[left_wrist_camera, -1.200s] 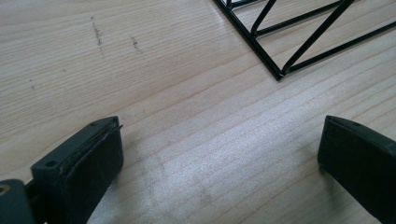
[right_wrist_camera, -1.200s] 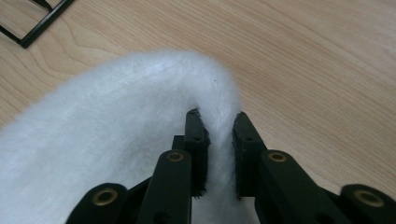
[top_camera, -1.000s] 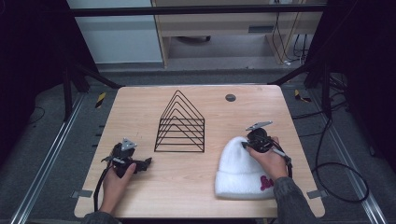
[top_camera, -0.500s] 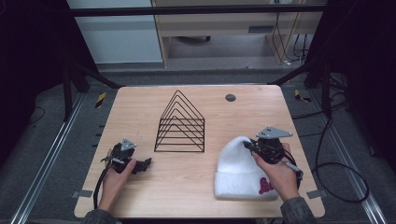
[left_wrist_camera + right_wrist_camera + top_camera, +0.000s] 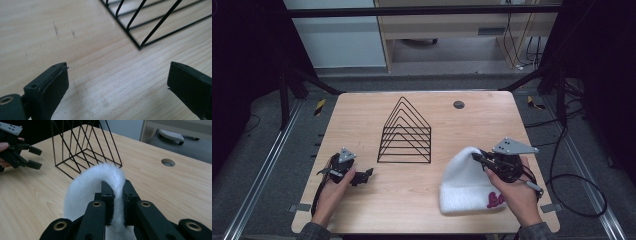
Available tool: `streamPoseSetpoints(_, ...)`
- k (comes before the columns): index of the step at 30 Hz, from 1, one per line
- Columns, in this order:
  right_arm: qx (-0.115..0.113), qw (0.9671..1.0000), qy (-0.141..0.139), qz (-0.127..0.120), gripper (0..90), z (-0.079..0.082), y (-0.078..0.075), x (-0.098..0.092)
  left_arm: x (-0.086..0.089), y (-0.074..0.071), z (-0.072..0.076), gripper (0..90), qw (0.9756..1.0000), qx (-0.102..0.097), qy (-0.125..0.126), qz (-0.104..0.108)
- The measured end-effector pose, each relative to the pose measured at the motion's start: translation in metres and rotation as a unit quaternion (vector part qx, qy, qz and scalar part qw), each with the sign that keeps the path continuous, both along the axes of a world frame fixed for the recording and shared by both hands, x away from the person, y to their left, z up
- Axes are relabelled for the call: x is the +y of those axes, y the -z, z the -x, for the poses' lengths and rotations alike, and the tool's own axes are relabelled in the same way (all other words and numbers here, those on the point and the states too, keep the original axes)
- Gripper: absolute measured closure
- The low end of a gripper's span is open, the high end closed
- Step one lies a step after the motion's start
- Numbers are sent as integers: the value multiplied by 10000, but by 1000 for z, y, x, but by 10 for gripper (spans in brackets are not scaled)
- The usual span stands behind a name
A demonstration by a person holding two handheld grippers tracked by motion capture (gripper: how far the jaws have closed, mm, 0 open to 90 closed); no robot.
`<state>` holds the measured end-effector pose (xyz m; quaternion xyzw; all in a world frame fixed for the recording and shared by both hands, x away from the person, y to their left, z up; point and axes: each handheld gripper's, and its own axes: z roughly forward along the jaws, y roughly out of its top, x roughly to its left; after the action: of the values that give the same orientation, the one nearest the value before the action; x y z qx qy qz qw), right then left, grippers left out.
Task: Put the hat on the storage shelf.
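Note:
A white knit hat point(image 5: 467, 182) with a pink emblem lies at the table's front right, its top lifted off the wood. My right gripper point(image 5: 478, 157) is shut on that top fold; in the right gripper view the fluffy white hat point(image 5: 93, 183) is pinched between the two black jaws of my right gripper point(image 5: 117, 195). At the front left my left gripper point(image 5: 364, 175) rests low over the bare wood, open, with nothing between its fingers point(image 5: 53, 85). A black wire rack point(image 5: 406, 132) stands between the two hands, its corner point(image 5: 140, 46) just ahead of the left jaws.
The wooden table point(image 5: 362, 120) has a round cable hole point(image 5: 459, 104) at the back right. Cables trail over the floor to the right of the table. A shelf unit stands beyond the far edge.
My right gripper has moved right and up with the hat's top in its jaws, pulling the hat with it. The left hand has stayed put.

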<state>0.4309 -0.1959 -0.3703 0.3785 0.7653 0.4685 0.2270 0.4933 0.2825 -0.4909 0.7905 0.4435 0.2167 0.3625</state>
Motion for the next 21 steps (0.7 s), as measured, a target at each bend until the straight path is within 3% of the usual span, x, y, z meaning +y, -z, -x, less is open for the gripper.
streamPoseSetpoints(8,-220,9997,-9,102,831,-2,-41,3,-6,-43,12,31,9983,-535,238,5)
streamPoseSetpoints(13,-420,9990,10,124,831,-7,-69,5,-13,-70,21,30,9950,-768,641,-24)
streamPoseSetpoints(17,-574,9982,84,159,831,-16,-91,8,-19,-93,26,31,9922,-926,839,50)
streamPoseSetpoints(21,-680,9974,139,206,832,-29,-114,12,-28,-117,25,32,9893,-1027,1035,-44)
